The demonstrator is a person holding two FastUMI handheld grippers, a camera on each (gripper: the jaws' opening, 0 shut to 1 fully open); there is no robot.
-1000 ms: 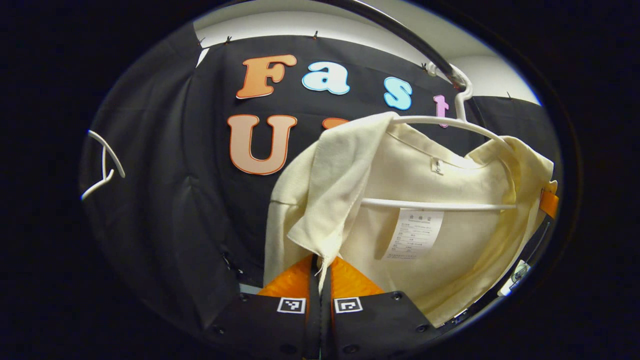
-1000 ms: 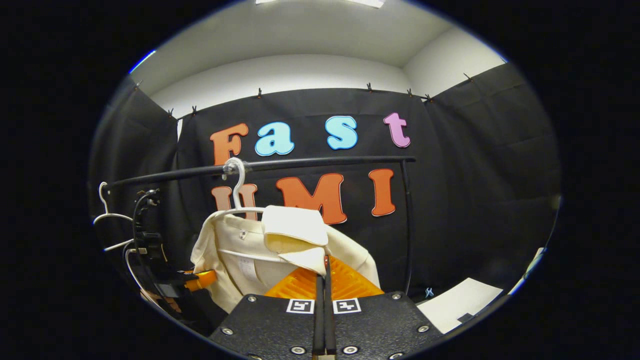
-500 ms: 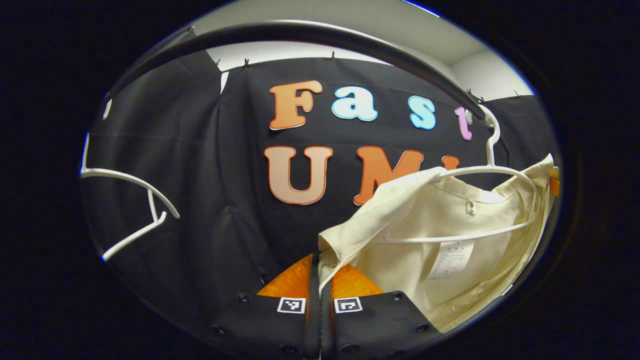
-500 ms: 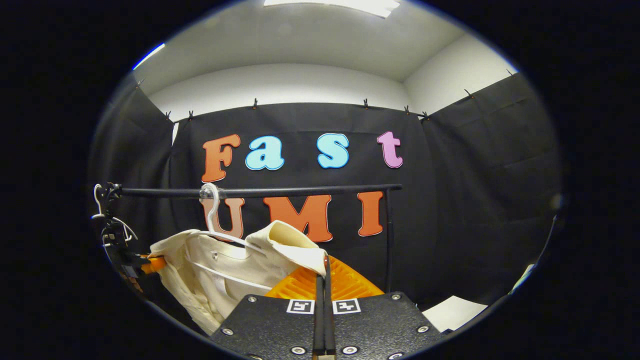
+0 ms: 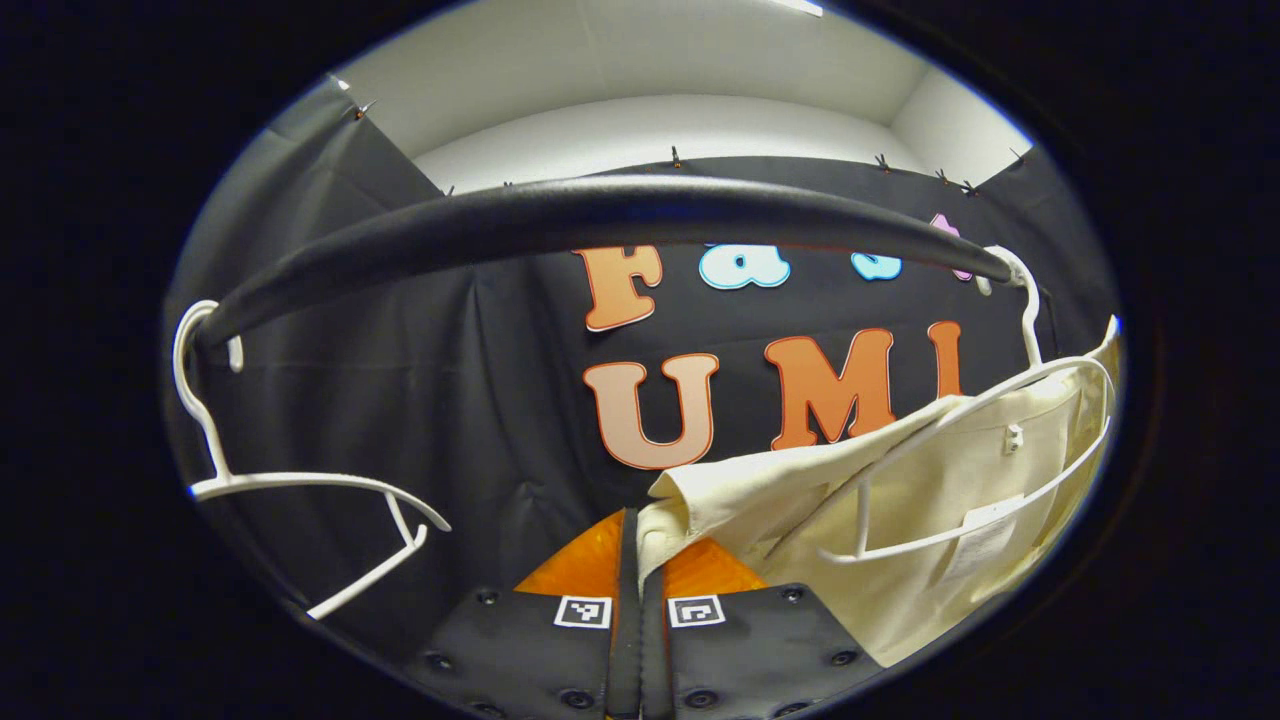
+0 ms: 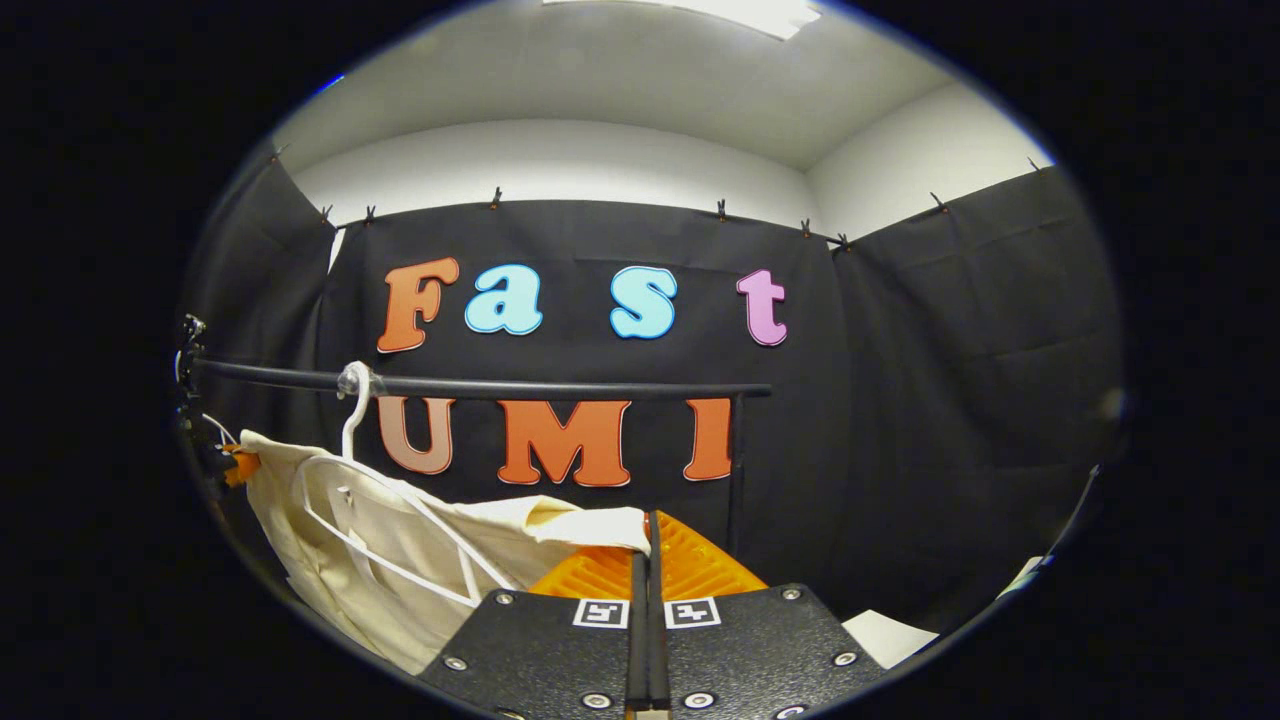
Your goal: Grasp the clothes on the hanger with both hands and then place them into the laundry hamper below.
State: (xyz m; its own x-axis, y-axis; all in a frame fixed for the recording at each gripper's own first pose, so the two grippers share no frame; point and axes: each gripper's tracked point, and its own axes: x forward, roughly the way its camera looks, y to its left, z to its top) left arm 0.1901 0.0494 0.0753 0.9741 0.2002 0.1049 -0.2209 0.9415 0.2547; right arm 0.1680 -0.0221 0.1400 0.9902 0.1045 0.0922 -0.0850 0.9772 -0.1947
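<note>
Left gripper point(image 5: 638, 545) clenched on the near left edge of the cream shirt point(image 5: 900, 520); right gripper point(image 6: 648, 540) clenched on its right edge point(image 6: 560, 520). Shirt stretched between them, draped over a tilted white hanger point(image 6: 400, 520) hooked on the black rail point(image 6: 480, 386), apparently slipping off one shoulder. Spare hanger point(image 5: 300, 500) far left on the rail; open rail and black cloth to the right.

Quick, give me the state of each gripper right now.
Left gripper: closed, pinching an edge of the cream garment.
Right gripper: closed, pinching another edge of the same garment.
</note>
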